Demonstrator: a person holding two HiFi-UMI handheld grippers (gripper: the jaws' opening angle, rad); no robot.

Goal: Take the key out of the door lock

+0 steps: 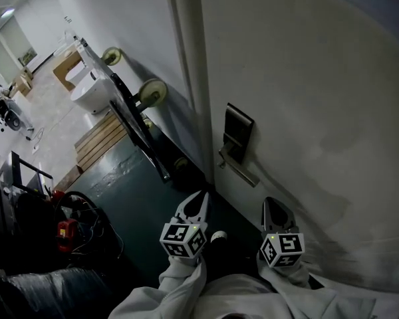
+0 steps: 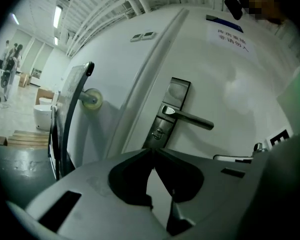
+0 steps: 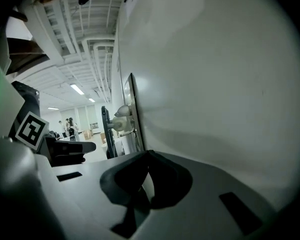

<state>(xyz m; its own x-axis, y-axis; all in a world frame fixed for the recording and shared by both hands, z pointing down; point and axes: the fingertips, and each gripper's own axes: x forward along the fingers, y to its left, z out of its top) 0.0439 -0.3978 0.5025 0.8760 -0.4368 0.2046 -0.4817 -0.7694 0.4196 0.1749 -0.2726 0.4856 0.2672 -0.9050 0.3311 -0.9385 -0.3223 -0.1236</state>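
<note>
Here, the white door (image 1: pixel 306 78) fills your view. Your left claw (image 1: pixel 201 197) and right claw (image 1: pixel 274 203) hang below the lock plate (image 1: pixel 238 133), apart from it, each with its jaws closed on nothing. On the plate the lever handle (image 2: pixel 190 118) sticks out. Under it sits the keyhole (image 2: pixel 158 133), where the key is too small to make out.

Left claw (image 1: pixel 199 201) closed, empty; right claw (image 1: pixel 274 208) likewise, held alongside.
</note>
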